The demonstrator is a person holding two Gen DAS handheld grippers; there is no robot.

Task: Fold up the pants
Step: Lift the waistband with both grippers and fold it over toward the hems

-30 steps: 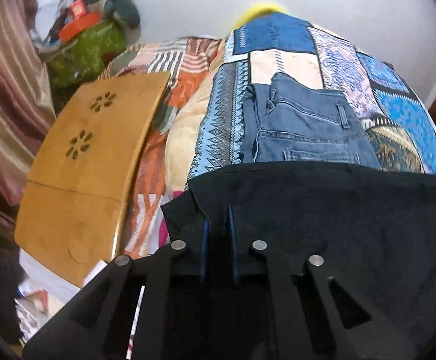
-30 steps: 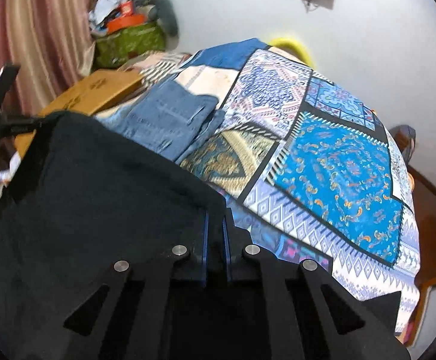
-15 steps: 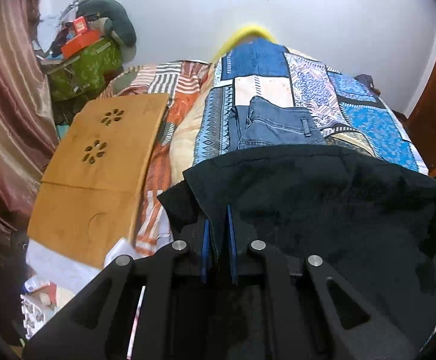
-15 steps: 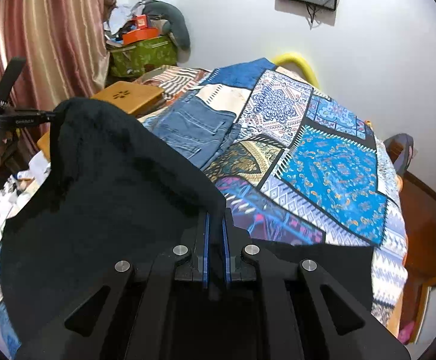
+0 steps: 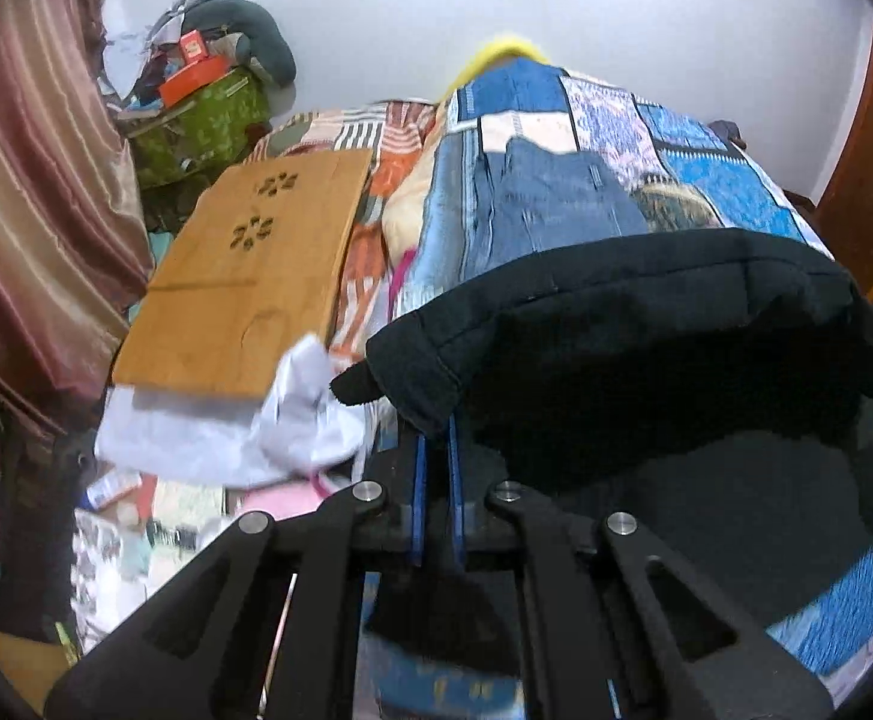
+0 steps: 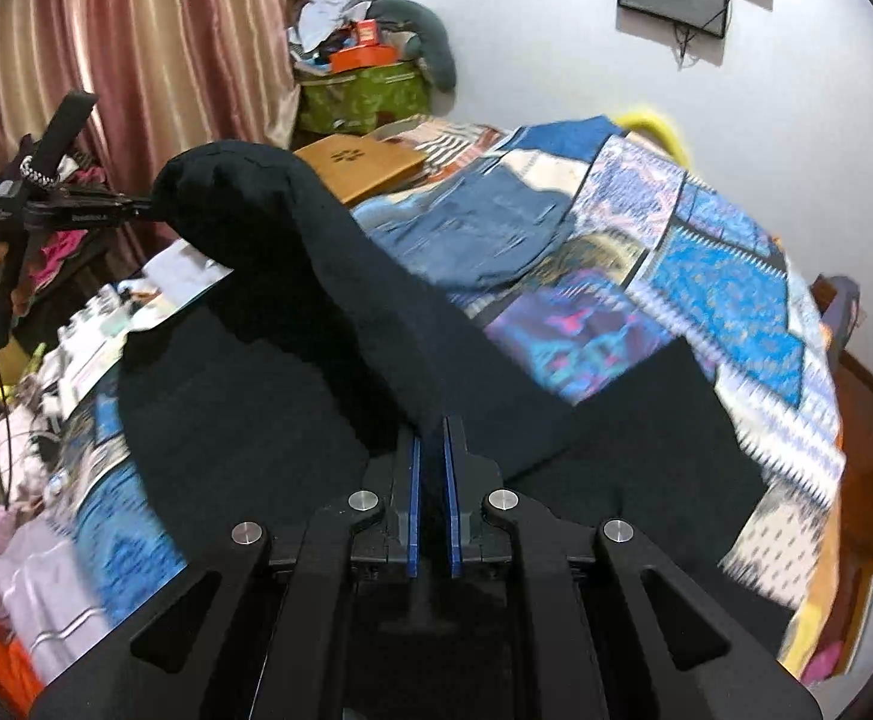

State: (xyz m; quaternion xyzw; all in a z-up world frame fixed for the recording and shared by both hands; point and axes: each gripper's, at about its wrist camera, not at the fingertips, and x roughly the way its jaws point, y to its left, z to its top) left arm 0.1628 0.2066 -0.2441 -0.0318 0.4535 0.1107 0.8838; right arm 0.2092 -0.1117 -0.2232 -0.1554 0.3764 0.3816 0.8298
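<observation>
Black pants held raised over near end of bed, stretched between grippers for folding. Left gripper and right gripper each clenched on pants edge. Folded jeans lie farther away.

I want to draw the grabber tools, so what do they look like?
Both are black. The left gripper and the right gripper each have two thin fingers with blue edges, on flat black bars with cut-out holes joined by round silver bolts. From the right wrist view, the left one has a pistol-style handle with small white lettering, a thin black cable, and an orange sleeve behind it.
</observation>
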